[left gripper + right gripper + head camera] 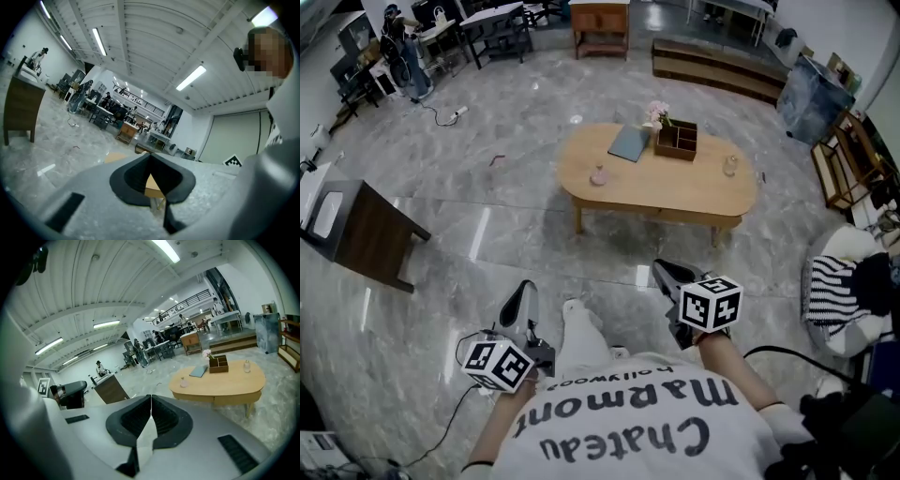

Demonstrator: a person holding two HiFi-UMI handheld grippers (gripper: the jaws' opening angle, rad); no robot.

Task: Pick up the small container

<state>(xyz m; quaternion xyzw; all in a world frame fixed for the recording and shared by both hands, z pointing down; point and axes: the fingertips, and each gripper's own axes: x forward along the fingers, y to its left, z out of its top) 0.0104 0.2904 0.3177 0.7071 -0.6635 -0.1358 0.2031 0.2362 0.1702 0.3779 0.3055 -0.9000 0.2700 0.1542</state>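
Across the floor (487, 244), well apart from both claws, stands the oval desk (675, 192), its long axis running left to right in front of us. On its left half sits what we take to be the container (598, 175). It is small, pale pink and squat with a narrower top, upright and clear of everything else there. A clear jar (730, 166) near the right end is about as small and could be the one meant; we cannot settle that from here. Between them, toward the far edge, lie a grey-blue book (630, 143) and a wooden box (676, 141) with flowers (657, 113) beside it.

Our left claw (528, 285) is closed tip to tip and holds nothing; only a slice of the desk shows behind its pads. Our right claw (660, 266) is likewise closed and empty.

From the head view the container lies ahead, between the lines of the two claws, and we judge the right one slightly nearer. In the right gripper view it sits above and to the right of the tips. We judge the gap must be closed and the claw opened before any grasp.
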